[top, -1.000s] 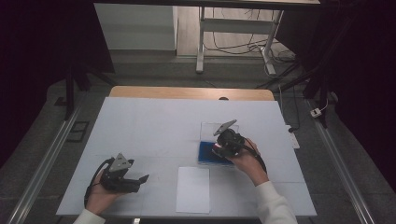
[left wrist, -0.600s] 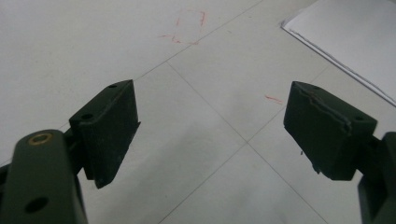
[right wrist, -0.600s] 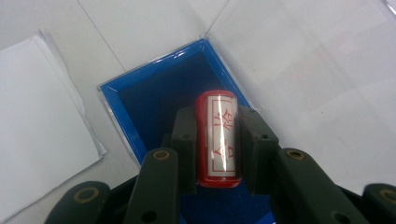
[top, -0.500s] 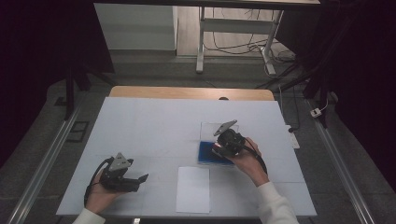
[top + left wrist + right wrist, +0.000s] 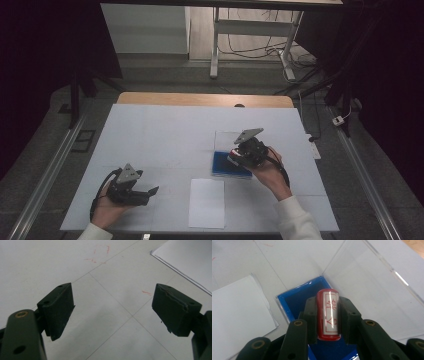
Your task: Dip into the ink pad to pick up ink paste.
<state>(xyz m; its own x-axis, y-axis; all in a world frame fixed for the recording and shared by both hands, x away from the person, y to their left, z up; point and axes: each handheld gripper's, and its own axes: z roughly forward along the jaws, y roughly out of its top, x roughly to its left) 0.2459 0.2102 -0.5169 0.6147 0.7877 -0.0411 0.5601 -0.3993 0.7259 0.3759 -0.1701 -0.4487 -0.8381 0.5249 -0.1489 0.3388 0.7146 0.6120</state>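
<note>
Red stamp [image 5: 329,315] is being clenched by our right gripper [image 5: 328,320] above the blue case [image 5: 298,300] at frame centre, paper [image 5: 207,202] still unstamped, left gripper [image 5: 112,312] idling released.

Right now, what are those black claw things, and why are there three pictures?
A person sits at a white table holding a hand-squeezed claw in each hand. One picture comes from a camera overhead; the other two come from small cameras riding on each claw. The left claw is open and holds nothing, hovering near a white sheet of paper. The right claw is squeezing a red stamp with red writing on its label, over a blue ink pad box whose clear lid is open.
</note>
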